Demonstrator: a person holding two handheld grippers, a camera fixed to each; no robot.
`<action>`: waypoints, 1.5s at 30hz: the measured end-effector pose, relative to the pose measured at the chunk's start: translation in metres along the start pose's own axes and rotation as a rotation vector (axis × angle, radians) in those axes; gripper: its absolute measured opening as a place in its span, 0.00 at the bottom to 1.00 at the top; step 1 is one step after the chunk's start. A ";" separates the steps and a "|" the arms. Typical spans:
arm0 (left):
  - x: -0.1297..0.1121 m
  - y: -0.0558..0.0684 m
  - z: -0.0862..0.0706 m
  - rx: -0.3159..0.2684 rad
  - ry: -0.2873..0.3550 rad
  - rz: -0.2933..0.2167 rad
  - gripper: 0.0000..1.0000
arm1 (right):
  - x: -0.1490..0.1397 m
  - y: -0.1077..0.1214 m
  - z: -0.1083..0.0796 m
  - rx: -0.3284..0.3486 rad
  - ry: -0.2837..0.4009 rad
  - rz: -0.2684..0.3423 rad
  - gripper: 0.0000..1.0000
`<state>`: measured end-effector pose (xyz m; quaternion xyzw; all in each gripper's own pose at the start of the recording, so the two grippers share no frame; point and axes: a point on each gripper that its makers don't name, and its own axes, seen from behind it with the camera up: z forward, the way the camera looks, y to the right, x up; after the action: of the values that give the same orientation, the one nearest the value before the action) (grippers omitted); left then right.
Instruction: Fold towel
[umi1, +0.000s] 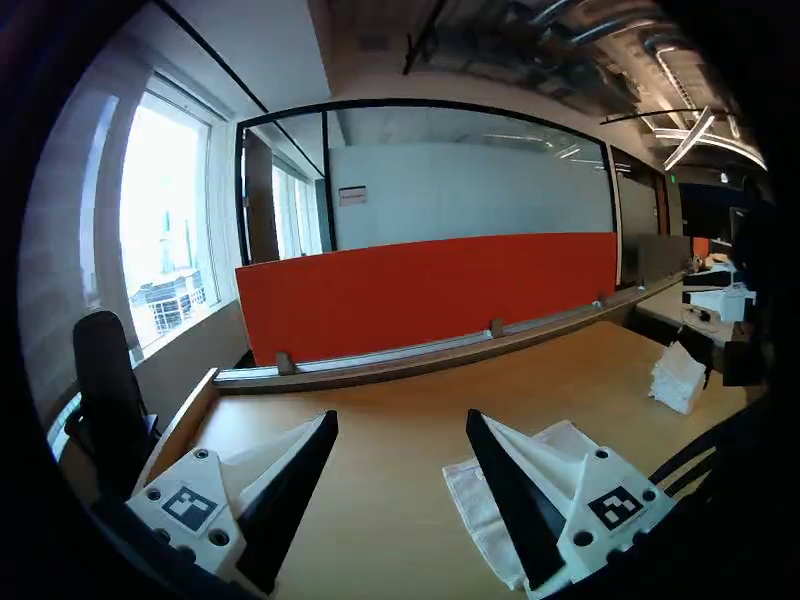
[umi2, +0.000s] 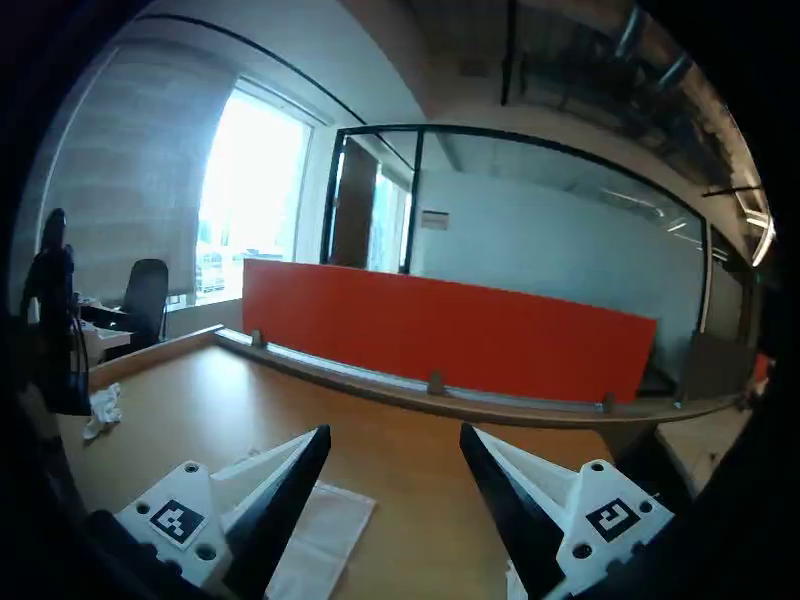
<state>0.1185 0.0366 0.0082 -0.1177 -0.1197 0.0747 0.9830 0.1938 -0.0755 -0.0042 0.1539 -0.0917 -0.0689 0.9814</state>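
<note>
The left gripper (umi1: 400, 415) has its jaws spread wide with only bare table (umi1: 400, 480) between them; they hold nothing. In the left gripper view, the white towel (umi1: 478, 505) lies flat on the wooden table at the lower right. The gripper's right finger (umi1: 510, 495) passes over the towel's near part and hides some of it. I cannot tell whether that finger touches the cloth.

The right gripper (umi2: 393, 430) is also wide apart and holds nothing. In the right gripper view the towel shows as a pale flat sheet (umi2: 330, 525) beside and partly under the left finger (umi2: 280, 500). A small white scrap shows at the bottom edge by the other finger.

An orange divider (umi1: 430, 290) stands along the far edge of the table on a low rail. Behind it is a glass wall (umi1: 470, 190), with a bright window (umi1: 165, 230) to the left. A dark office chair (umi1: 105, 385) sits at the table's left end. Farther along the table, well apart from the flat towel, a crumpled white cloth (umi1: 678, 378) lies beside a dark object (umi1: 740, 355) too shadowed to identify. In the right gripper view a similar crumpled cloth lies at the left by a dark shape.
</note>
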 end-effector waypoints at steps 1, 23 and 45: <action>-0.001 0.002 0.001 -0.009 -0.005 0.004 0.95 | -0.001 -0.002 0.001 0.009 -0.006 -0.004 1.00; -0.042 0.052 0.013 -0.182 -0.100 0.072 0.95 | -0.043 -0.045 0.009 0.186 -0.144 -0.069 1.00; -0.104 0.087 0.007 -0.270 -0.192 0.093 0.95 | -0.117 -0.064 0.008 0.238 -0.270 -0.078 1.00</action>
<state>0.0066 0.1033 -0.0293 -0.2463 -0.2164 0.1140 0.9378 0.0716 -0.1187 -0.0357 0.2618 -0.2241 -0.1157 0.9316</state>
